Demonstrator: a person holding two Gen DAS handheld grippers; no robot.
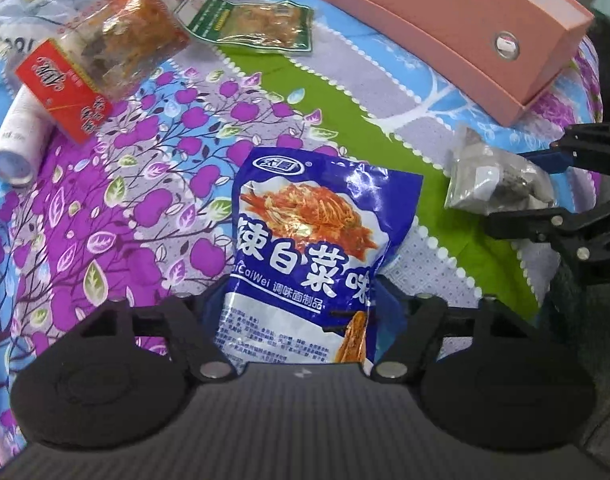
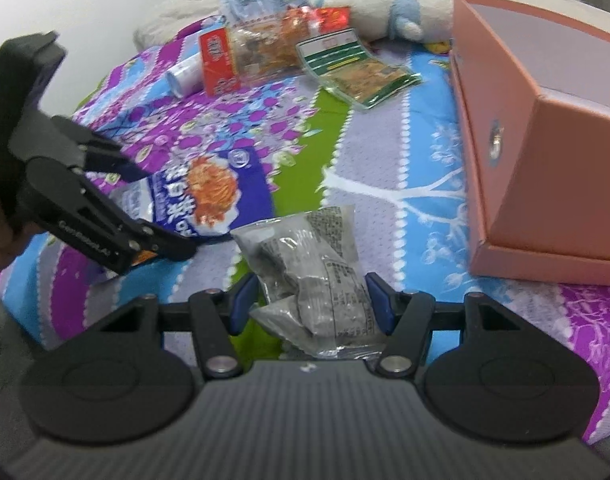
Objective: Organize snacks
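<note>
Pick-up step: left tongs [image 1: 295,312] closed on the blue packet [image 1: 305,256], which sticks out ahead between the fingers; right tongs [image 2: 311,300] straddle the grey packet [image 2: 317,280], but whether they actually pinch it I can't tell. The pink box [image 2: 545,140] sits ahead-right of the right tongs, closed. Next probably needs lifting both packets and carrying them toward the box or the snack pile [image 2: 273,52] further ahead.

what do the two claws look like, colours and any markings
Both look alike: matte black linkage arms with silver round pivot pins, blue pads on the fingers, and a dark ribbed body with two round black discs. The left claw shows white lettering along one arm in the right wrist view, too blurred to read. The right claw matches. No cables or sleeves visible.
</note>
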